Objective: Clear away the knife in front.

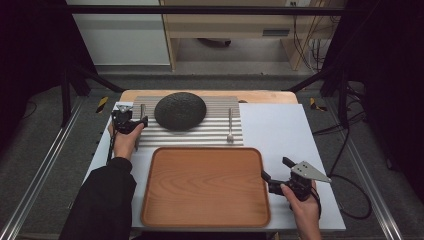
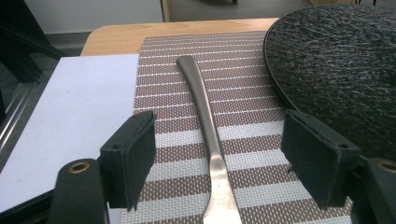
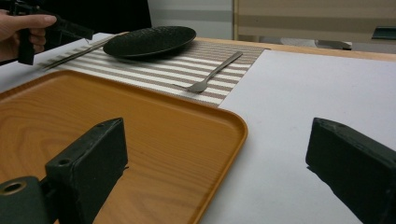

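A metal utensil (image 2: 205, 107) lies lengthwise on the striped placemat (image 2: 168, 88), left of a black textured plate (image 2: 336, 70). My left gripper (image 2: 224, 161) is open and straddles the utensil's handle, with neither pad touching it. In the high view this gripper (image 1: 131, 121) sits at the mat's left edge beside the utensil (image 1: 143, 111) and the plate (image 1: 180, 111). A fork (image 1: 230, 125) lies on the mat's right side. My right gripper (image 1: 275, 168) is open with nothing between its pads, just right of the wooden tray (image 1: 205, 200). From the right gripper view (image 3: 217, 135), the tray's corner (image 3: 196, 121) and the fork (image 3: 210, 74) lie ahead.
White sheet (image 1: 280, 130) covers the table's right part and shows bare beside the tray. The tray holds nothing. The table's far wooden edge (image 1: 210, 93) runs behind the mat. Dark frame bars stand at both sides.
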